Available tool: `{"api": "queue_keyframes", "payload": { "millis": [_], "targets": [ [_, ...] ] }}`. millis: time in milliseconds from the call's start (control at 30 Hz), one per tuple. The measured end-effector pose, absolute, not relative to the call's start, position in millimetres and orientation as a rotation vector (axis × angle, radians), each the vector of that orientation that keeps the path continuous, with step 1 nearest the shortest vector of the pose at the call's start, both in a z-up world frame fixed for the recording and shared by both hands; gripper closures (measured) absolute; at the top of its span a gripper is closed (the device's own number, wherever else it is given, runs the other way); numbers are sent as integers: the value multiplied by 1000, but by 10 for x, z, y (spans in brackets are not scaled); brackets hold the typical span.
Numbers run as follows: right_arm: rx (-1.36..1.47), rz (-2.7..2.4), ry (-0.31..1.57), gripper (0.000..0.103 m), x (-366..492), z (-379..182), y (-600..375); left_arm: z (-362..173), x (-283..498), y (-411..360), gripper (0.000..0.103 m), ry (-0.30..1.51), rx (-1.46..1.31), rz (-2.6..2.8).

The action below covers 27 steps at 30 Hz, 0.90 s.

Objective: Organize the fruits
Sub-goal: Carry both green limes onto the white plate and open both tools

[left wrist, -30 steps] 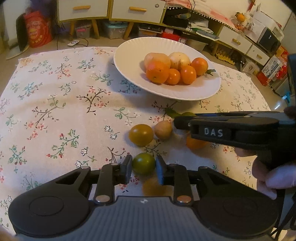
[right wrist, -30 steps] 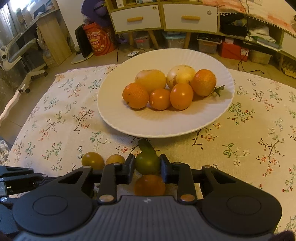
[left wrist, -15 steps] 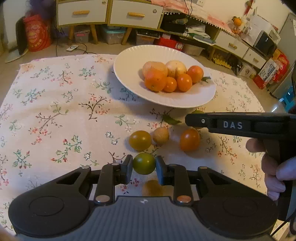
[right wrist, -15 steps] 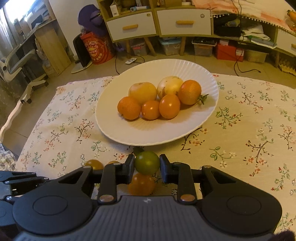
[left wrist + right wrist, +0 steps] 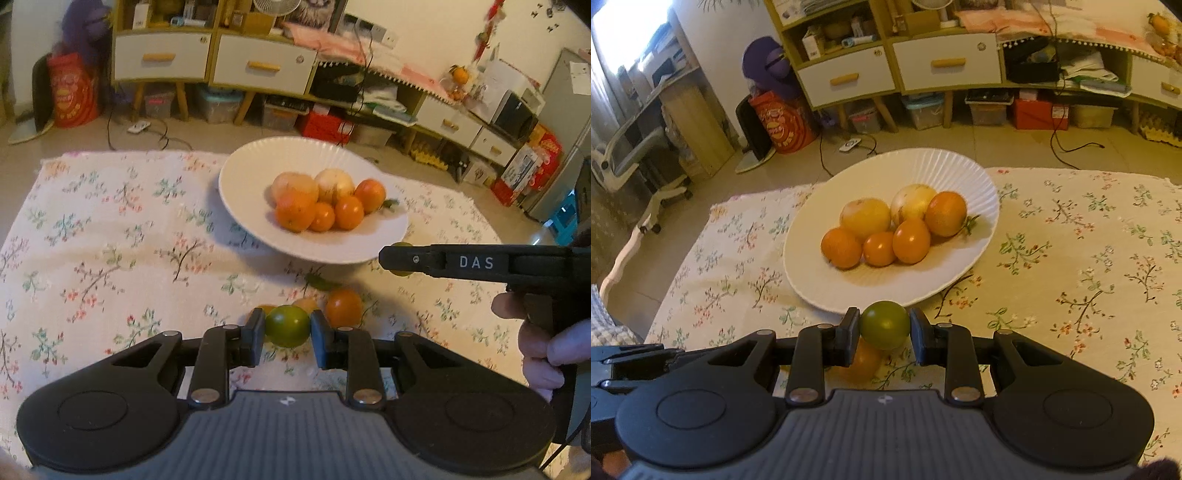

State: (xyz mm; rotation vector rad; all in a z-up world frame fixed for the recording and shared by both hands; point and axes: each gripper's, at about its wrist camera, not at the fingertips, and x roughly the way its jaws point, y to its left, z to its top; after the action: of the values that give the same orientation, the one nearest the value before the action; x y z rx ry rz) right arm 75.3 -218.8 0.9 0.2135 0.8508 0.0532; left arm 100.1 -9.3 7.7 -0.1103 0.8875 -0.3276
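Note:
My left gripper [image 5: 287, 334] is shut on a green fruit [image 5: 287, 329] and holds it above the floral cloth. My right gripper [image 5: 884, 330] is shut on another green fruit [image 5: 884, 324], lifted near the front rim of the white plate [image 5: 934, 166]. The plate [image 5: 243, 166] holds several orange and yellow fruits [image 5: 879, 229]. An orange fruit [image 5: 343, 306] and smaller fruits lie on the cloth just past my left fingers. An orange fruit [image 5: 864, 363] shows below my right gripper. The right gripper's side [image 5: 472, 262] crosses the left wrist view.
The floral tablecloth [image 5: 1089, 258] covers the table. Cabinets with drawers [image 5: 945, 62], boxes and cables stand on the floor behind. An office chair [image 5: 628, 162] is at the far left.
Both grippers have risen with their green fruits. The right one has moved towards the plate's front rim. The fruits on the cloth now look lower and farther below.

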Motion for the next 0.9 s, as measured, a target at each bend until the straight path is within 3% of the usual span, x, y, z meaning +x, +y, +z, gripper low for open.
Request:
{"api": "queue_keyframes", "payload": {
  "millis": [333,900],
  "targets": [
    [248,-9,784,77,805,49,-2382,207,1354,-135,102,807,-83,-327],
    [45,-23,726,77,947,-56,-2320,-24,2103,-204,102,831,-108,-288]
  ]
}}
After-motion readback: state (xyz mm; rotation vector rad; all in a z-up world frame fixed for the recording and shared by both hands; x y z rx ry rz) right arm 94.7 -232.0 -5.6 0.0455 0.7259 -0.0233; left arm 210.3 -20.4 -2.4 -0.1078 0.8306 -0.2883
